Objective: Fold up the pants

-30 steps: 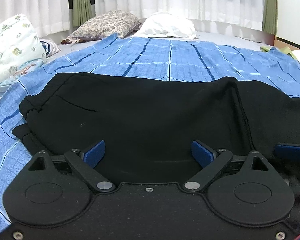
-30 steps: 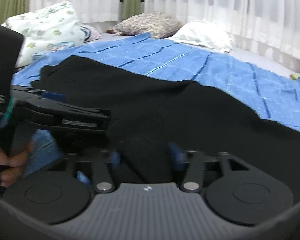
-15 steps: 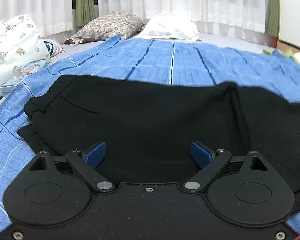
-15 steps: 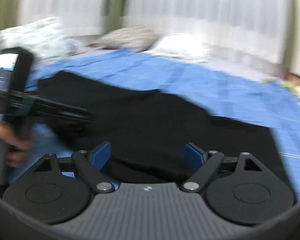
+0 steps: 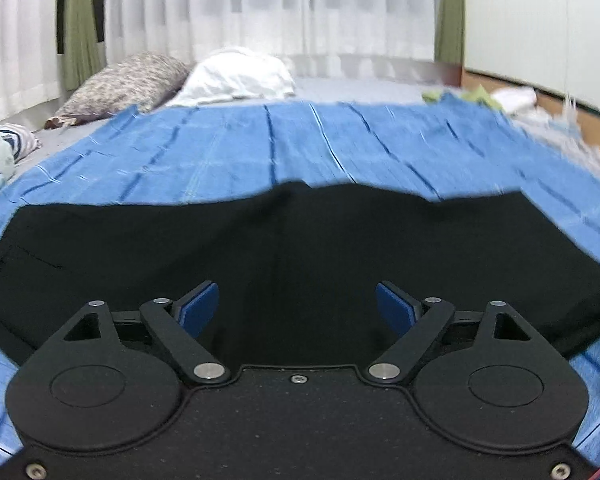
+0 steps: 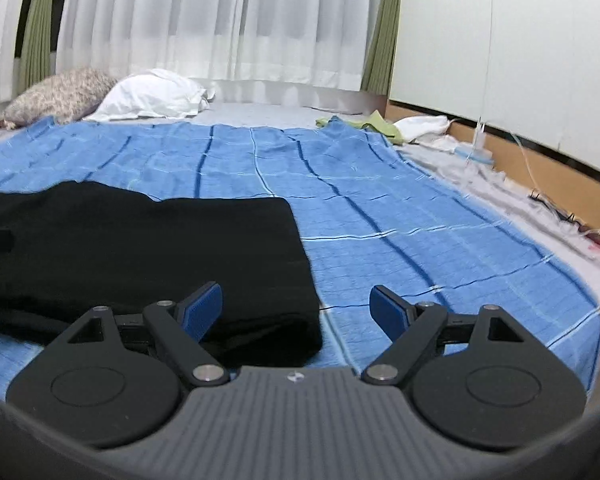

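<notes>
Black pants (image 5: pixel 300 248) lie folded lengthwise across a blue striped blanket (image 5: pixel 300 152) on the bed. My left gripper (image 5: pixel 297 292) hovers over the middle of the pants; its jaws are closing, still wide apart, with only the flat cloth below them. In the right wrist view the pants (image 6: pixel 140 248) end in a straight edge. My right gripper (image 6: pixel 297 294) stands open over that end, its left pad above the black cloth and its right pad above the bare blanket (image 6: pixel 380 208). Neither gripper holds anything.
A patterned pillow (image 5: pixel 120 84) and a white pillow (image 5: pixel 236 76) lie at the head of the bed under white curtains. A green cloth (image 6: pixel 364 124) and a white cloth (image 6: pixel 420 124) sit at the far right. A wooden ledge (image 6: pixel 540 160) with cables runs along the right wall.
Both views have swung to the right along the pants. The waistband slid off the left view's edge. The right jaws opened wider, and the other gripper and hand left the right view.
</notes>
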Available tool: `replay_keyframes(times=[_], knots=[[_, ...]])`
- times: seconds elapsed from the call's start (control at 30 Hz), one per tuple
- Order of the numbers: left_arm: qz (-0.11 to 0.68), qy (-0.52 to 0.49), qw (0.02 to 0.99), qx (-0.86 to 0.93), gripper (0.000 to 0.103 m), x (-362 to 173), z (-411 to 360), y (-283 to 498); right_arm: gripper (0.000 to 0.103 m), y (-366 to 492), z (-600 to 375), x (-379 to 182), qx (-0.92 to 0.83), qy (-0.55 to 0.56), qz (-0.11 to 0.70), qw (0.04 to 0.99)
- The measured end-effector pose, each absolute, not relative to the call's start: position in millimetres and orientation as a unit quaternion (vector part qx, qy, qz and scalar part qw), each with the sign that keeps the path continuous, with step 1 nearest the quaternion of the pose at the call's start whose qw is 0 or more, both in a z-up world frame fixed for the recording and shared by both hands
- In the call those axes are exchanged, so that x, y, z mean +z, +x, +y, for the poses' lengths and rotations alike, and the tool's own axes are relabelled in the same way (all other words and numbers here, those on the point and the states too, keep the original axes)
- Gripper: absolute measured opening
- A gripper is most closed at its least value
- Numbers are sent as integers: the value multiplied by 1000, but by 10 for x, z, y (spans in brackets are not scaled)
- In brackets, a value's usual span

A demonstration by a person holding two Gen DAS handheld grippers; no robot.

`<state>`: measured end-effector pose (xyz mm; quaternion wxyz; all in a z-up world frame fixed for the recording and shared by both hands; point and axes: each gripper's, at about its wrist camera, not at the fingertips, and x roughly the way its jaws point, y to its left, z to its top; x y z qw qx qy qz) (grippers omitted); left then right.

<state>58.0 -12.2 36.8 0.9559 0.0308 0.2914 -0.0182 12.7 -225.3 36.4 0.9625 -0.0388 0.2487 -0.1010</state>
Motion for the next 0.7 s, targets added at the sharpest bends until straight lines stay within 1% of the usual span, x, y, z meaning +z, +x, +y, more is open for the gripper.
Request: replay_keyframes(times=[0.1, 0.17, 0.3, 0.47, 0.6, 0.7], knots=[[317, 37, 948, -9, 83, 215, -223, 632, 90, 183, -2292, 286, -94, -34, 261, 960], [329, 31, 944, -4, 84, 134, -233, 661, 90, 260, -2319, 229, -83, -19, 270, 959], [332, 19, 943, -6, 85, 86, -170, 682, 89, 285, -2363, 104, -86, -9, 289, 953], [328, 21, 944, -7, 88, 49, -153, 684, 89, 269, -2496, 23, -92, 30, 297, 950], [328, 21, 944, -7, 88, 51, -148, 686, 89, 277, -2465, 87, -96, 20, 303, 948], [332, 18, 943, -7, 88, 71, -142, 697, 89, 221, -2370, 237, -79, 10, 281, 956]])
